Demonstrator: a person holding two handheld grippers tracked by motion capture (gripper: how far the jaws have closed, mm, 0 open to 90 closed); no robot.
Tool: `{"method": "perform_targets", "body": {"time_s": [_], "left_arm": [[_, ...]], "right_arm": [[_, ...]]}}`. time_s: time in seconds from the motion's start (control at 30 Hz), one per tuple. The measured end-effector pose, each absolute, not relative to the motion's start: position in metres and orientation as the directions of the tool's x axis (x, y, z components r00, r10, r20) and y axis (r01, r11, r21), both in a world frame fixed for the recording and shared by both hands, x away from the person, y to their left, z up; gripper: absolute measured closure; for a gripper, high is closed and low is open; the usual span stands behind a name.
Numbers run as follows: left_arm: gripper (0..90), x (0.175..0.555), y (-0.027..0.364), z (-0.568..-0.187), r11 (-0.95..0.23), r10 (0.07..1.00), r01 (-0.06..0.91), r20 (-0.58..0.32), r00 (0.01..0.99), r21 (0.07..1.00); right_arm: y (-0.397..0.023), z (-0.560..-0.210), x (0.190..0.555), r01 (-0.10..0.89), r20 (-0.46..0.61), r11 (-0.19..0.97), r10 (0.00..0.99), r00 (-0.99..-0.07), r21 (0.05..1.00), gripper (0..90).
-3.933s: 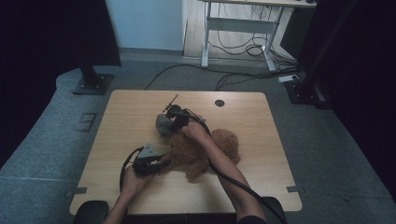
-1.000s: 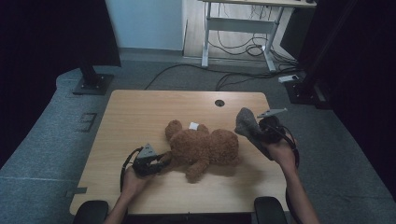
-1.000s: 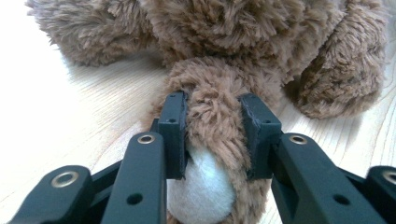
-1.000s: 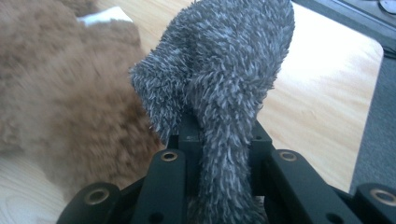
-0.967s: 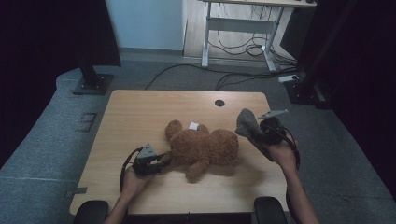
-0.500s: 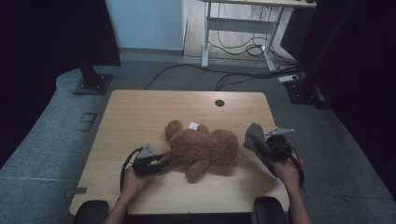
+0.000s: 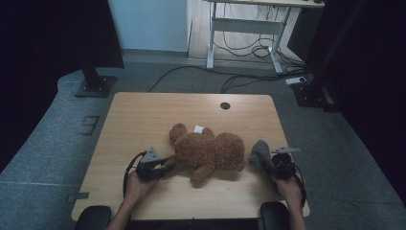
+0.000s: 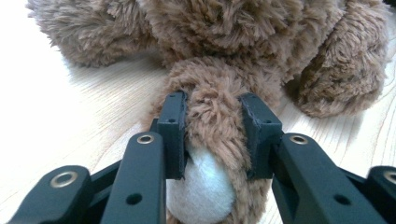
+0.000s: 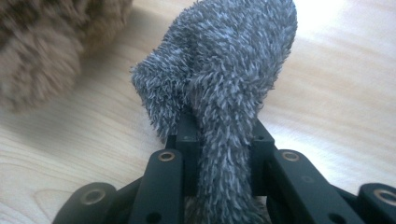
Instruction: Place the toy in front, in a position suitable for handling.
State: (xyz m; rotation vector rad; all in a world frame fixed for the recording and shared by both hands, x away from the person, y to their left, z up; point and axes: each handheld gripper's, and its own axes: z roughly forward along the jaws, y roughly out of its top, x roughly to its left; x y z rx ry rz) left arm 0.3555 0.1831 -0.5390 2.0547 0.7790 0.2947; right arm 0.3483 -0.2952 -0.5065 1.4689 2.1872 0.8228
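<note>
A brown teddy bear [image 7: 206, 151] lies on the wooden table [image 7: 143, 120], with a white tag near its head. My left gripper [image 7: 160, 165] is shut on one of the bear's paws [image 8: 212, 126], whose white sole shows between the jaws. My right gripper [image 7: 268, 160] sits low over the table just right of the bear, shut on a grey fuzzy cloth [image 7: 259, 154]. In the right gripper view the grey cloth [image 9: 224, 93] stands up from between the jaws, and the bear's fur [image 9: 51, 42] fills the upper left corner.
A round cable hole [image 7: 225, 105] is near the table's far edge. Grey carpet surrounds the table, with a monitor stand base [image 7: 93, 86] at far left and a desk frame [image 7: 244, 33] with cables beyond.
My right hand has come down and toward the near edge with the grey cloth, from above the table's right side to just right of the bear. The left gripper and bear stayed put.
</note>
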Motion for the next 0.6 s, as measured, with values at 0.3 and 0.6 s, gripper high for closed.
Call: {"method": "perform_targets", "body": {"time_s": [0.3,0.6], "left_arm": [[63.9,0.355,0.183,-0.539,-0.408,0.628,0.412,-0.077,0.775,0.814],[42.8,0.357,0.182,-0.533,-0.404,0.648,0.424,-0.074,0.758,0.811]], "right_arm": [[-0.293,-0.532,0.347,0.712,0.009,0.288,0.924,-0.382,0.640,69.5],[-0.296,-0.528,0.344,0.704,0.022,0.281,0.921,-0.389,0.653,37.9]]}}
